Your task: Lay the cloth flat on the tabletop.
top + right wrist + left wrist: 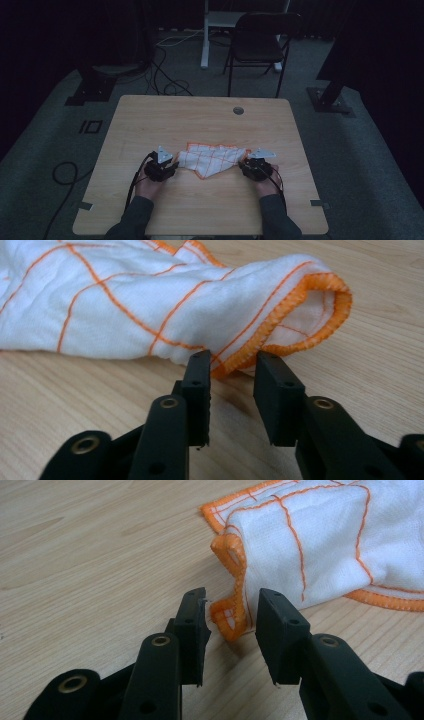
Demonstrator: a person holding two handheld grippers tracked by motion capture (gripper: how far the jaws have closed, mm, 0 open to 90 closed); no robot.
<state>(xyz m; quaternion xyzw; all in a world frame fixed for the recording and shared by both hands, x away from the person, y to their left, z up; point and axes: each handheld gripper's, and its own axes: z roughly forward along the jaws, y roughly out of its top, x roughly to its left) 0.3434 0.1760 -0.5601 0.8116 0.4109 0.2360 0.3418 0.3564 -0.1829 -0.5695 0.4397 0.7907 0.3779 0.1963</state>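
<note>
At the near edge of the counter (150,125), two hands bring tongs to opposite ends of a cloth (212,159). Left tongs (231,617) stand parted around its orange-hemmed corner, not pinching it, likely lined up for a grip. Right tongs (232,365) gape too, a hem fold just between the tips. Bunched mid-counter, the cloth probably gets taken at both ends to spread or fold. Farther back stands a chair (260,40).
</note>
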